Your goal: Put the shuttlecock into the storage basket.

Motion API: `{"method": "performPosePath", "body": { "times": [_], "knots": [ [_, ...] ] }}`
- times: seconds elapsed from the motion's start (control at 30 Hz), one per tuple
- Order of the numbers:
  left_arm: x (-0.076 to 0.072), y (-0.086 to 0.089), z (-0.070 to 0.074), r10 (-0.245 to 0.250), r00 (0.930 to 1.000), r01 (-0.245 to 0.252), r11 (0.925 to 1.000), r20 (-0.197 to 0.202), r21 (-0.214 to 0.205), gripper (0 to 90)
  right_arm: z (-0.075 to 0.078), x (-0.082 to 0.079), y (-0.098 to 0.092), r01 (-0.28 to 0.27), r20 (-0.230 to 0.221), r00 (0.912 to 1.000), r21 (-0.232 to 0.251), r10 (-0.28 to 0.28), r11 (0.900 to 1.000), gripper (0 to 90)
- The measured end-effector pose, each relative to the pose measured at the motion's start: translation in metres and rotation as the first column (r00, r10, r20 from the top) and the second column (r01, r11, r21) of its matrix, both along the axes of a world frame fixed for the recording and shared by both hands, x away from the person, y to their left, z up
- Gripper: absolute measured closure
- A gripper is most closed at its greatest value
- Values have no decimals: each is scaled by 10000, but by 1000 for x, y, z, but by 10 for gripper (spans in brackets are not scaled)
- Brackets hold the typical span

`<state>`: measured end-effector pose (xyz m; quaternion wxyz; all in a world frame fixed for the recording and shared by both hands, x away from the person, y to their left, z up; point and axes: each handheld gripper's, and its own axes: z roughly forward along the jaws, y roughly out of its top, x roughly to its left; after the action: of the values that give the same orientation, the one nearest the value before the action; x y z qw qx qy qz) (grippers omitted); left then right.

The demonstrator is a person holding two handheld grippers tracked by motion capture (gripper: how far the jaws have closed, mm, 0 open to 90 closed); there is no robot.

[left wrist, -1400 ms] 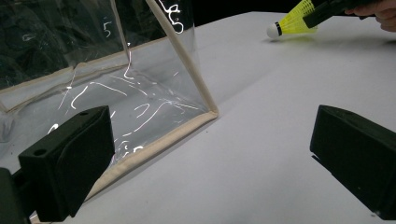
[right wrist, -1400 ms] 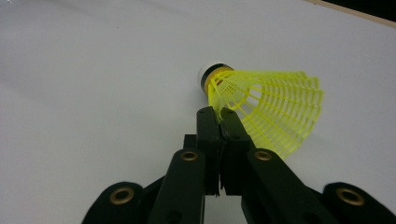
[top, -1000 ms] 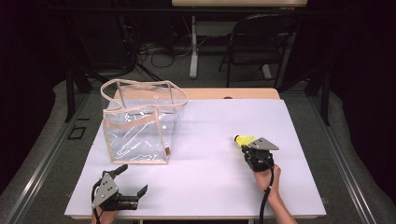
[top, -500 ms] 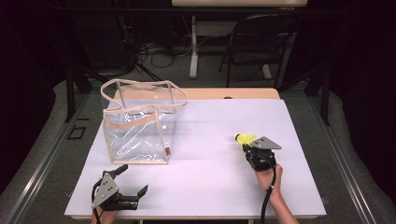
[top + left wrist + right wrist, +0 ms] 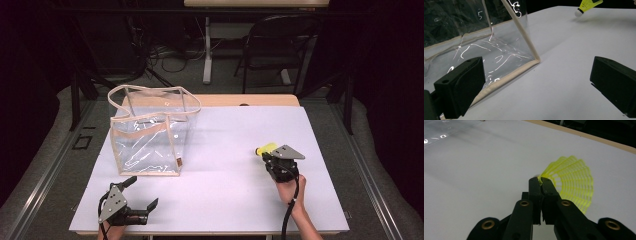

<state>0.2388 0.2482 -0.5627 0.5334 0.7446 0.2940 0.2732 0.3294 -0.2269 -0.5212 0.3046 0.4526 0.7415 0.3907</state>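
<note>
- The right tongs (image 5: 540, 182) are pinched tight on the net skirt of a yellow shuttlecock (image 5: 571, 183).
- In the high view the shuttlecock (image 5: 265, 149) sits at the tip of the right tongs (image 5: 264, 154), on the right side of the white worktop (image 5: 235, 135), well apart from the bag.
- I cannot tell if the shuttlecock is just off the worktop or touching it.
- The left tongs (image 5: 140, 196) are wide apart and hold nothing. They wait near the front edge of the worktop, just in front of the see-through bag (image 5: 147, 131).
- The bag stands up with its top open and its soft handles curling over the rim.
- The job looks like putting the shuttlecock into the bag.
- To do it well, keep the squeeze soft. The skirt is thin plastic and could bend or slip out.
- Lift it high enough to pass over the rim and the floppy handles, then come down in the middle of the opening.
- The bag is light and may tip or slide if bumped. The left tongs could steady its near corner (image 5: 537, 60).
- Let go only when the shuttlecock is well inside.
</note>
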Motion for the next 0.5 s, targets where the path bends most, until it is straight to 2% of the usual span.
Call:
{"method": "performPosePath", "body": {
  "times": [0.23, 0.5],
  "knots": [
    [0, 0, 0, 4, 10000, -4, 10000, 26, 24, 1, 2, -1, 0, -35, -79, 10000, -105, 34, 9999, 895],
    [0, 1, 0, 23, 10000, -23, 10000, 28, -3, 1, 10, -4, 0, -85, 160, 9998, -6, 86, 10000, 896]
  ]
}}
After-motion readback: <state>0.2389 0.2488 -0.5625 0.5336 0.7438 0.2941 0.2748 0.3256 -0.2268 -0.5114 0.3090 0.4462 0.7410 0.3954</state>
